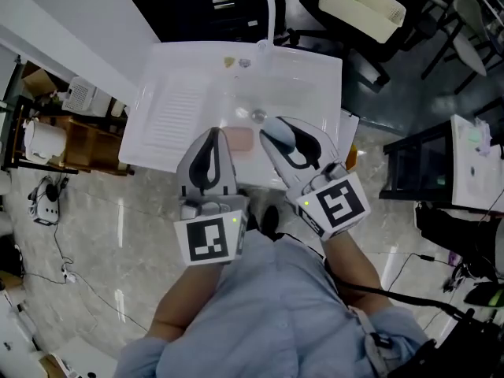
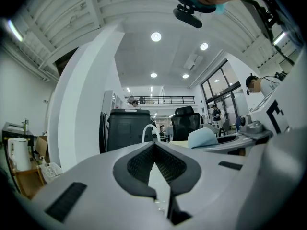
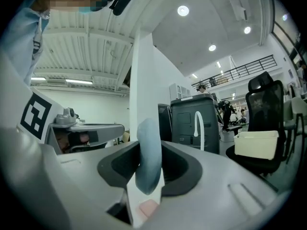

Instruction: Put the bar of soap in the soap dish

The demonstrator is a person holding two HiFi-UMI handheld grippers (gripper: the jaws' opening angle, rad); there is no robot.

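Bar of soap (image 3: 148, 159): pale blue-grey, smooth, rounded oval, standing on edge, clamped between the pads of the right gripper (image 1: 277, 131) above the sink (image 1: 177, 109). Left gripper (image 1: 211, 136): jaw tips pressed together, holding nothing. Right gripper view only: a pink patch low between the jaws. Head view identifies it: pink soap dish (image 1: 239, 139) in the basin, between both grippers. Cream basket (image 1: 370, 14) on a chair holds a small pale item
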